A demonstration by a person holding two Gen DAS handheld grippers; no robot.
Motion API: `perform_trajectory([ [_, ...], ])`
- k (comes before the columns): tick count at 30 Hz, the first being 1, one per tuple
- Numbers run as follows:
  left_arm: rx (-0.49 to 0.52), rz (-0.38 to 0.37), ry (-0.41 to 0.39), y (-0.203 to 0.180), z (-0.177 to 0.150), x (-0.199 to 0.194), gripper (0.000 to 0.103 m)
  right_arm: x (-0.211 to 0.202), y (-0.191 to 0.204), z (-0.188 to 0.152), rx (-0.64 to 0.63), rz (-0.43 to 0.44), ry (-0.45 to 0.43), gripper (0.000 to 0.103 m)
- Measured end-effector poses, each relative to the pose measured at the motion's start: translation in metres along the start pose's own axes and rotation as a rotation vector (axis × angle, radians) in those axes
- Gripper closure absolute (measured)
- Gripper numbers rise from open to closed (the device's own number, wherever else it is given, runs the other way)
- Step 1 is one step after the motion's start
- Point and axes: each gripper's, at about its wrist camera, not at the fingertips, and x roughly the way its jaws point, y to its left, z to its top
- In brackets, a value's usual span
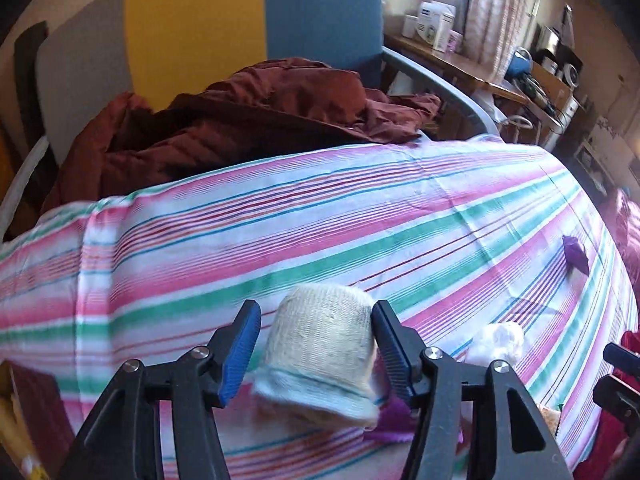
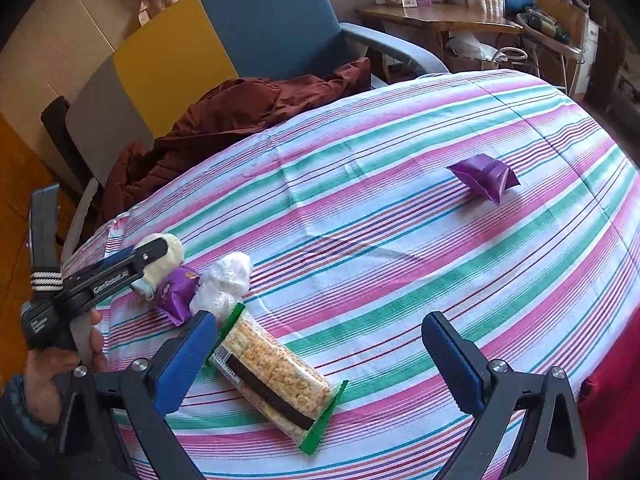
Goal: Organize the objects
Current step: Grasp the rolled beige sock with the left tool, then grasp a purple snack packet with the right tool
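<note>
A rolled beige sock with a pale blue cuff (image 1: 320,344) lies on the striped tablecloth (image 1: 360,220) between the jaws of my left gripper (image 1: 316,312). The left pad stands clear of the sock and the right pad is at its side, so the gripper is open. The sock rests partly on a purple snack packet (image 2: 176,292), beside a crumpled white plastic bag (image 2: 224,280). My right gripper (image 2: 320,320) hangs wide open above a cracker packet with green ends (image 2: 276,376), holding nothing. A second purple packet (image 2: 484,176) lies alone at the far right.
A maroon jacket (image 2: 224,120) is heaped on a chair seat against the table's far edge, with yellow and blue chair backs (image 2: 272,16) behind. A wooden desk (image 2: 432,16) with boxes stands at the back right. Red cloth (image 2: 608,380) hangs at the table's near right edge.
</note>
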Motion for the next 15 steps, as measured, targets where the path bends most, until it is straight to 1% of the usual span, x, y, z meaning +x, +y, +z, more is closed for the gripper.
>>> perform_trajectory([
  [1, 0.012, -0.009, 0.005, -0.002, 0.0, 0.002, 0.044, 0.001, -0.001, 0.0, 0.001, -0.001, 0.002, 0.0],
  [3, 0.022, -0.047, 0.031, -0.004, -0.003, 0.01, 0.051, 0.002, -0.001, 0.0, 0.002, -0.001, 0.005, 0.0],
  [4, 0.026, -0.051, 0.04, -0.005, -0.006, 0.012, 0.052, 0.003, -0.001, 0.0, 0.002, -0.001, 0.006, 0.0],
  [8, 0.031, -0.064, 0.01, -0.005, -0.017, 0.008, 0.055, 0.005, 0.0, -0.001, -0.008, -0.012, 0.007, 0.0],
  [11, -0.025, -0.056, 0.008, 0.006, -0.029, -0.002, 0.056, 0.008, -0.002, 0.0, -0.007, -0.009, 0.019, 0.0],
  [12, -0.058, -0.059, 0.012, 0.012, -0.035, -0.005, 0.056, 0.008, -0.002, 0.0, -0.007, -0.008, 0.019, 0.0],
  [15, -0.125, -0.039, 0.017, 0.022, -0.056, -0.019, 0.056, 0.009, -0.001, 0.0, -0.015, -0.003, 0.021, 0.0],
])
